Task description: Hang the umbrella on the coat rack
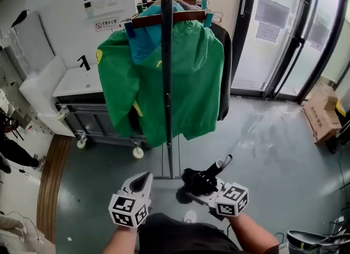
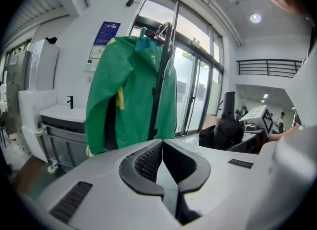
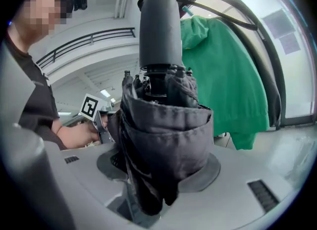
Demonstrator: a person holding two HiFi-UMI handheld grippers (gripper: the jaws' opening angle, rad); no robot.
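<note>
One black umbrella [image 3: 166,120], folded, cylindrical handle [image 3: 158,30]; right gripper [image 3: 161,169] jaws clamp its fabric; left gripper [image 2: 162,144] jaws closed, empty.

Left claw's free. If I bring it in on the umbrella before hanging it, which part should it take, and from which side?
Probably the bare black handle, coming in from its left with the left claw opened first, since its jaws are together. The right claw clamps the folded fabric of the umbrella, and the smooth round handle sticks out clear beyond it.
</note>
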